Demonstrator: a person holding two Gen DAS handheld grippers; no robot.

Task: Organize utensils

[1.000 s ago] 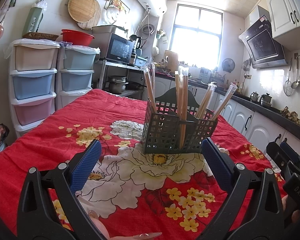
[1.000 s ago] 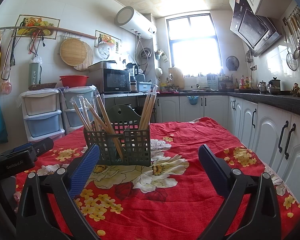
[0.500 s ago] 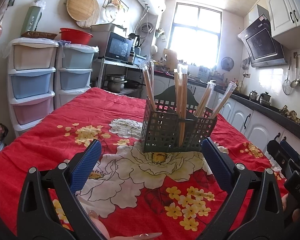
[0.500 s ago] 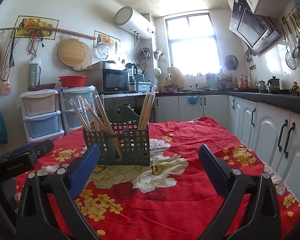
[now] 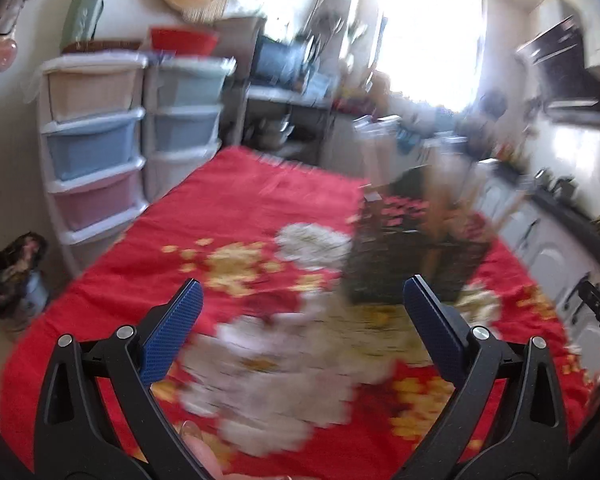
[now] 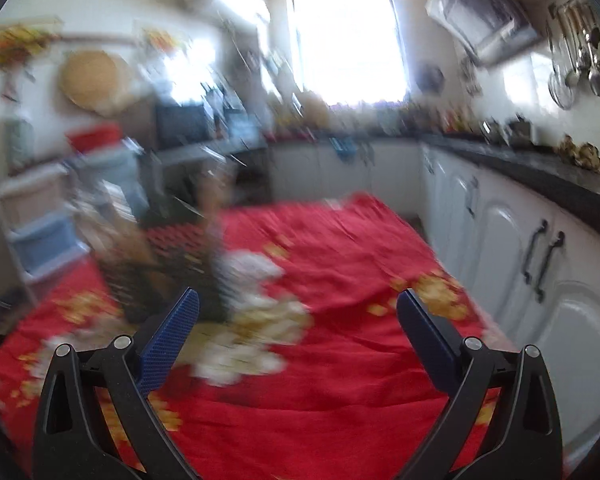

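Since earlier, blurred red tablecloth (image 5: 260, 200), kitchen

Dark mesh caddy (image 5: 412, 256), blurred, upright on red cloth, holding chopsticks (image 5: 440, 200).

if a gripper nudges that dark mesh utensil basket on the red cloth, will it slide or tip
The basket is blurred, but its open mesh walls suggest light plastic. The tall sticks rising above its rim probably make it top-heavy, so it may tip. The soft tablecloth may bunch rather than let it slide.

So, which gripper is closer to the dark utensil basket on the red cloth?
Hard to tell; both views are blurred. The left gripper has the utensil basket ahead to its right; the right gripper has it ahead to its left. Both are clear of it.
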